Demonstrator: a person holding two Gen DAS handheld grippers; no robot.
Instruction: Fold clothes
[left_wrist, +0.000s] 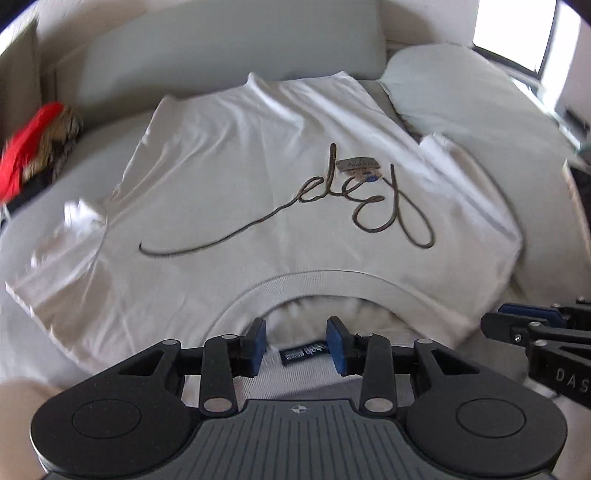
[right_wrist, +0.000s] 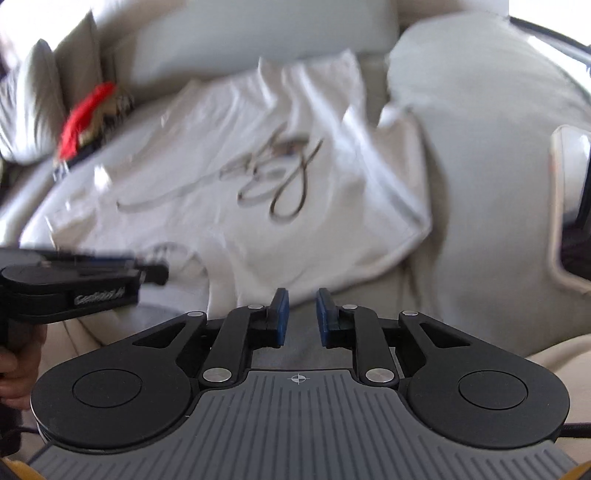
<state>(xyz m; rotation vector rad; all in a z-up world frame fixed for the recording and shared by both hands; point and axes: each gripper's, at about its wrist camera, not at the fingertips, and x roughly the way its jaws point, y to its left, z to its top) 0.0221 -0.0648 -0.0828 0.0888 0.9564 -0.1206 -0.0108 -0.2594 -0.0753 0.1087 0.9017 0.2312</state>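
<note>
1. The white T-shirt (left_wrist: 229, 192) lies spread flat, front up, on a pale grey sofa seat (left_wrist: 74, 177), its neckline nearest the cameras and its hem toward the backrest.
2. At the far left of the seat sits a heap of red and patterned clothes (left_wrist: 33, 151), apart from the shirt.
3. The left sleeve (left_wrist: 62, 240) is spread out flat to the left.
4. The left tongs (left_wrist: 296, 341) hang open just over the collar (left_wrist: 314, 284), a dark neck label (left_wrist: 303, 355) showing between the blue pads.
5. A dark cursive script (left_wrist: 354, 206) runs across the chest, with a small tag (left_wrist: 357, 166) lying on it.
6. The right tongs (right_wrist: 300, 314) are open with a narrower gap, over the shirt's near right edge, gripping nothing.
7. A pale cushion (left_wrist: 461, 96) lies on the right, beside the shirt.
</note>
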